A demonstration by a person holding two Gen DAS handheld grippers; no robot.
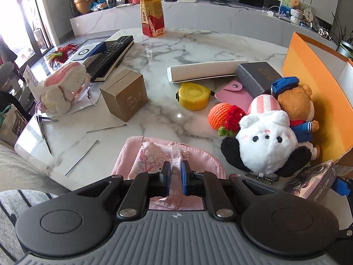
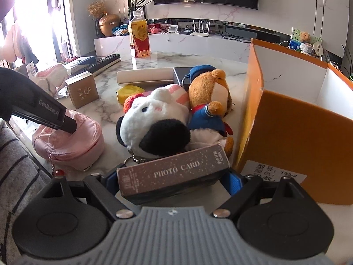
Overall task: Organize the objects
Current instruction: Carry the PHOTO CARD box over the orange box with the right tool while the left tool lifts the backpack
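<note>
Pink satin fills the lower middle of the left wrist view, where a small pouch lies on the marble table with a printed packet tucked in its open top. The left gripper has its blue pads drawn nearly together, pinching a thin strip of clear wrapping that rises from that packet; in the right wrist view the same gripper reaches in from the left edge with its tip down on the pouch. Left of the pouch lie thin metal picks, and above them a gold cardboard box and a pink and white knitted toy. Toward the centre sit a yellow tape measure and a white case, with an orange crocheted toy beside them. At lower centre of the right wrist view, the right gripper stands wide, its blue pads on the two ends of a box marked PHOTO CARD, held crosswise just above the table. Behind the box lie a white and black plush and a brown bear plush, touching one another. At far right stands an orange open box with white inner walls, just beside the plushes.
</note>
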